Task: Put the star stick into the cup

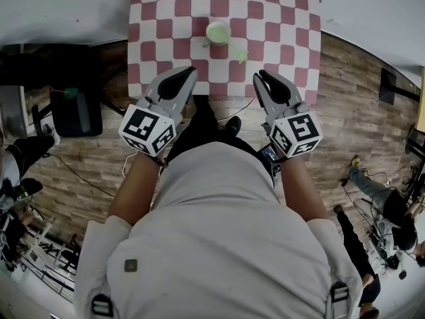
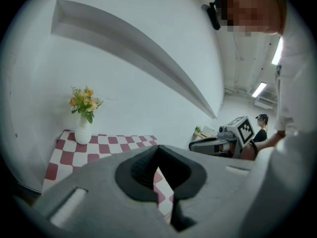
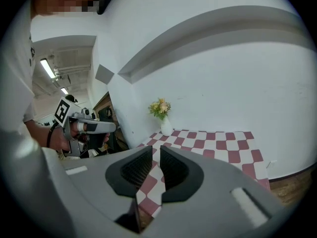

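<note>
A light green cup (image 1: 218, 31) stands on the red-and-white checked table (image 1: 279, 18), near its middle. The green star stick (image 1: 237, 52) lies on the cloth just right of and nearer than the cup, its star end toward me. Both grippers hover over the table's near edge, short of both objects. My left gripper (image 1: 190, 70) is shut and holds nothing; its tips (image 2: 158, 146) meet. My right gripper (image 1: 260, 74) is shut too, with only a thin slit between its pads (image 3: 155, 149), and nothing in it. Neither gripper view shows the cup or the stick.
A white vase of flowers (image 2: 83, 131) (image 3: 165, 126) stands at the table's far left corner by the white wall. A black box (image 1: 76, 111) sits on the wooden floor at the left. Another person (image 1: 376, 193) and cables are on the floor at the right.
</note>
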